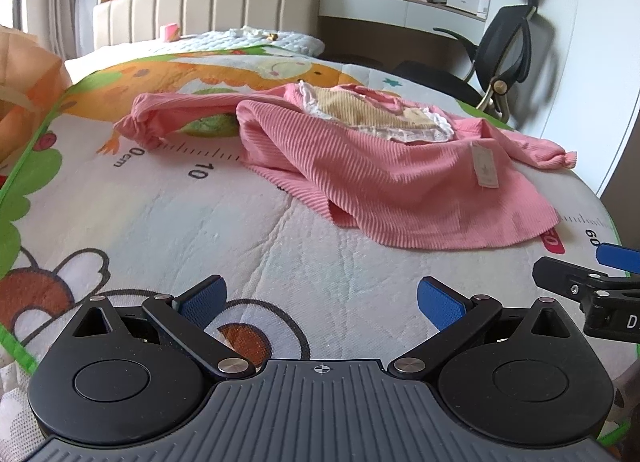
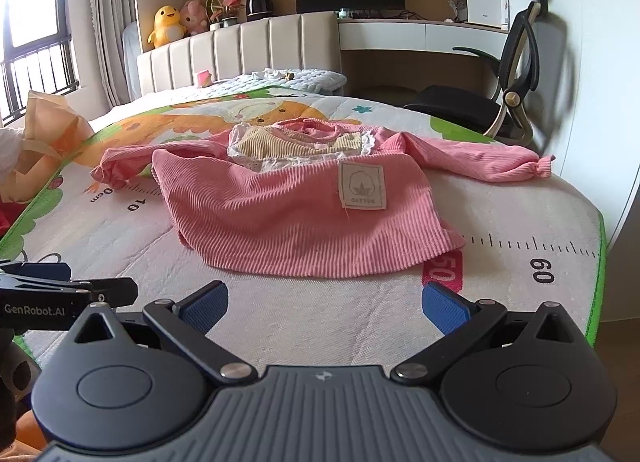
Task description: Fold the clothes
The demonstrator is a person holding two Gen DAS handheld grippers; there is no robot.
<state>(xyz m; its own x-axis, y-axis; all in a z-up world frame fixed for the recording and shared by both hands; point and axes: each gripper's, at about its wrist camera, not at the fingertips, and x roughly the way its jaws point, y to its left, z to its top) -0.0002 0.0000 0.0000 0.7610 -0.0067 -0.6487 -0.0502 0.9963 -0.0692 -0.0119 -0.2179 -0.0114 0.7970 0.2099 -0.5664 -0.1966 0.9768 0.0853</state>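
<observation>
— Looking along your left gripper (image 1: pixel 320 298), what sits ahead of the fingers (image 1: pixel 202 296)?

— You have the pink top (image 1: pixel 384 182) lying on the bed, spread over the printed mat (image 1: pixel 160 214), ahead of your fingers and a little to their right. It is rumpled: the hem nearest you is folded over itself, one sleeve (image 1: pixel 168 114) trails off to the far left, and a paper tag (image 1: pixel 486 168) lies on the cloth.

— And the fingers themselves?

— Yours stand spread wide, blue pads facing each other with only bare mat between them. They touch nothing.

— What about your right gripper (image 2: pixel 324 302)?

— Same: its fingers (image 2: pixel 444 308) are fully apart and empty. From there you see the pink top (image 2: pixel 304 214) straight ahead, its hem near the fingertips but clear of them, collar at the far end, the square tag (image 2: pixel 362 184) face up. Both sleeves reach out sideways, the right one (image 2: pixel 480 162) towards the bed's edge.

— Do your two grippers meet?

— No. Your left gripper (image 2: pixel 68 296) shows just beside the right one's left finger, apart from it.
</observation>
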